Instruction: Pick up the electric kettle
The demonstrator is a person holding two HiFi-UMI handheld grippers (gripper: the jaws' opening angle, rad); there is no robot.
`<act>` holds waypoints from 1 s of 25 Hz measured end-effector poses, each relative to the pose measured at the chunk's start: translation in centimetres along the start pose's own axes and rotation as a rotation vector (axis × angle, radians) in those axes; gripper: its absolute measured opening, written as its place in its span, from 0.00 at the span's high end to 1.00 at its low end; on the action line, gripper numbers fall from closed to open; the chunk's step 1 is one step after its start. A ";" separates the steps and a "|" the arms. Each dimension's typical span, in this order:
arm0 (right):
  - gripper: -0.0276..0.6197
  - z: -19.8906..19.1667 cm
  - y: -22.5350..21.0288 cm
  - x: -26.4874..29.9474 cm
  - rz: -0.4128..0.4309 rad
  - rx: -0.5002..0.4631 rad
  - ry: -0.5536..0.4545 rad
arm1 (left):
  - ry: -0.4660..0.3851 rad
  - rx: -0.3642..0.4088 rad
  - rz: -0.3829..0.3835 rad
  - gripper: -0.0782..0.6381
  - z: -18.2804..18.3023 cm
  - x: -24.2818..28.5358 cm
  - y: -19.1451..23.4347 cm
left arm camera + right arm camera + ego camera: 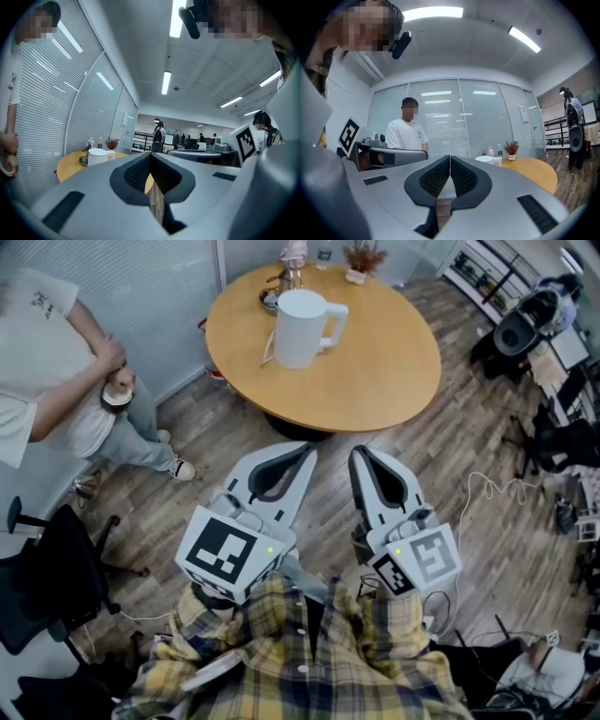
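A white electric kettle [304,327] with its handle to the right stands on the round wooden table [375,371], toward its far left part. Both grippers hover over the floor well short of the table, held level near the person's chest. The left gripper [307,452] is shut with nothing in it, and the right gripper [357,455] is shut and empty too. The kettle [98,156] shows small and far off in the left gripper view, left of that gripper [150,154]. In the right gripper view the kettle [490,161] peeks over the right gripper [450,158].
A person in a white shirt [47,371] stands at the left by the glass wall. A small potted plant [362,261] and a few small items sit at the table's far edge. A black chair [56,577] is at the lower left, office gear [534,324] at the right.
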State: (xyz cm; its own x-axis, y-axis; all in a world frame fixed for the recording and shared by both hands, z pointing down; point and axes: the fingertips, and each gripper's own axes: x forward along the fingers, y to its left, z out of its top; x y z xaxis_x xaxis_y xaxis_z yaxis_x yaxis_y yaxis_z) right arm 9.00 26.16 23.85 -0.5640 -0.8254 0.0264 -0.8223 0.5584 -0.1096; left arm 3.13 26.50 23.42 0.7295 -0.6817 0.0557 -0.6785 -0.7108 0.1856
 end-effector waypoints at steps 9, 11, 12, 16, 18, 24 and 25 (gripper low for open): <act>0.91 0.2 -1.2 -1.2 0.027 -0.012 -0.003 | -0.011 0.008 0.030 0.89 -0.1 0.8 -1.5; 0.91 0.3 -1.4 -1.6 0.033 -0.013 -0.005 | -0.019 0.013 0.044 0.89 -0.1 0.9 -1.7; 0.91 0.3 -1.5 -1.8 0.036 -0.014 -0.007 | -0.021 0.014 0.050 0.89 -0.1 1.0 -1.8; 0.91 0.2 -1.9 -2.0 0.041 -0.007 -0.008 | -0.014 0.023 0.062 0.89 -0.1 1.1 -1.7; 0.91 0.1 -2.0 -1.7 0.045 0.001 -0.007 | -0.019 0.028 0.068 0.89 0.1 1.1 -1.3; 0.91 0.0 -2.7 0.1 0.036 -0.012 0.012 | -0.015 0.016 0.079 0.89 -0.1 1.8 0.6; 0.91 -0.1 -2.8 0.6 0.034 -0.013 0.014 | -0.014 0.012 0.078 0.89 -0.1 1.9 1.1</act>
State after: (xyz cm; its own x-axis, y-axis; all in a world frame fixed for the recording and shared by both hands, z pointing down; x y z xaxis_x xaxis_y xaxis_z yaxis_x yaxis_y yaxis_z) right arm 10.94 24.11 24.24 -0.5926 -0.8046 0.0372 -0.8034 0.5872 -0.0981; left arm 3.76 24.41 23.87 0.6730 -0.7376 0.0556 -0.7343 -0.6572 0.1698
